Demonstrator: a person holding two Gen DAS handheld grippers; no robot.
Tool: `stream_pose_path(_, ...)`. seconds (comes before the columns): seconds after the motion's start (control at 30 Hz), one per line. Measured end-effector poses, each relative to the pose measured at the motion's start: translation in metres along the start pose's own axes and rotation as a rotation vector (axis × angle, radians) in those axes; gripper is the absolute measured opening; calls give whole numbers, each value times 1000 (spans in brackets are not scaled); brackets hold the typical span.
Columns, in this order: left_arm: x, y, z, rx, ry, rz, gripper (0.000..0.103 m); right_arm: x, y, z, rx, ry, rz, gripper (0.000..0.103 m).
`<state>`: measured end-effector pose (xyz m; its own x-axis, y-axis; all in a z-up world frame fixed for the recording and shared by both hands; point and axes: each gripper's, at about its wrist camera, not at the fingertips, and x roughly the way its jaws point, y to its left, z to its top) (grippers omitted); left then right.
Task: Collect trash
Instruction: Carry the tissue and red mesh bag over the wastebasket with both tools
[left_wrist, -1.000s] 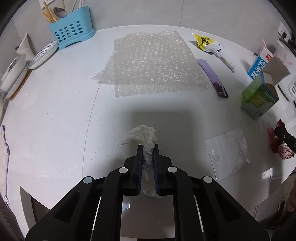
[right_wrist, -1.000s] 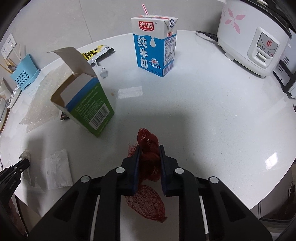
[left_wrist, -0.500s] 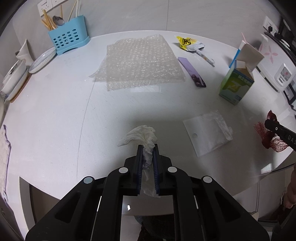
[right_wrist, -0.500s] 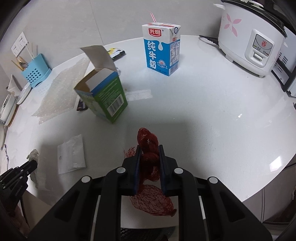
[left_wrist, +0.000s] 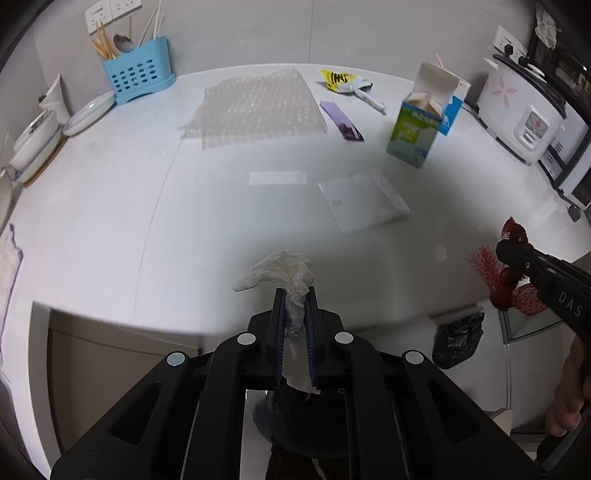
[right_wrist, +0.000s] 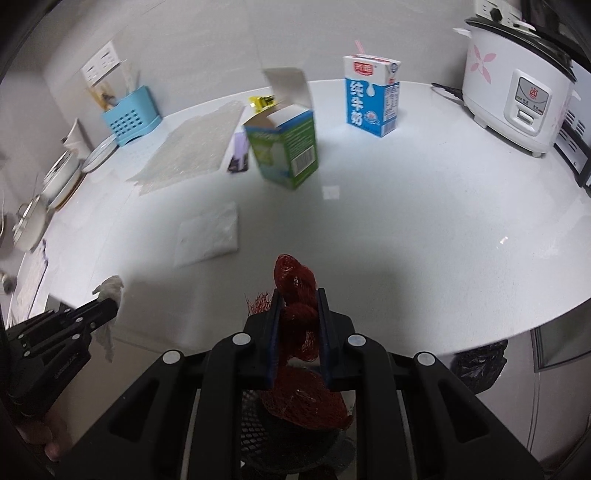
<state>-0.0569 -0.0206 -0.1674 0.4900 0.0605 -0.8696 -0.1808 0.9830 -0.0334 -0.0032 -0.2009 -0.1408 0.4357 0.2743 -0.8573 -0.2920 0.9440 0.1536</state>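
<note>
Tissue (left_wrist: 286, 275) pinched in left gripper (left_wrist: 294, 295), jaws nearly closed; right gripper (right_wrist: 298, 297) at 3 o'clock clamps red net (right_wrist: 295, 284).

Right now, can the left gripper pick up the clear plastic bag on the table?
Probably not yet. The left gripper is shut on a crumpled tissue, so its jaws are occupied. The plastic bag lies uncovered on the table, with nothing blocking it.

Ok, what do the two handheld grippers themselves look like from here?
Both match: the left gripper and right gripper are matte black plastic with blue pads inside the fingers and round silver fasteners on the angular frames. White lettering marks the right one's side. No cables or sleeves visible.
</note>
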Motion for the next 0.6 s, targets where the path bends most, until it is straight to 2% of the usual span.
stream_pose_path(0.13, -6, -3, -28, -7, -6, -12, 9, -5, 9, -30, -44, 11, 42, 16)
stream_pose_path(0.17, -6, -5, -36, -1, -11, 5, 9, -6, 12, -36, -60, 8, 43, 16)
stream_pose_path(0.3, -3, -3, -62, -22, -5, -19, 9, -3, 24, -66, -138, 16, 47, 16)
stream_pose_path(0.47, 12, -3, -92, -19, -5, -8, 9, 16, 32, -103, -170, 64, 60, 16)
stream_pose_path(0.6, 32, -5, -115, -3, 26, 3, 9, 39, 32, -129, -164, 103, 66, 16)
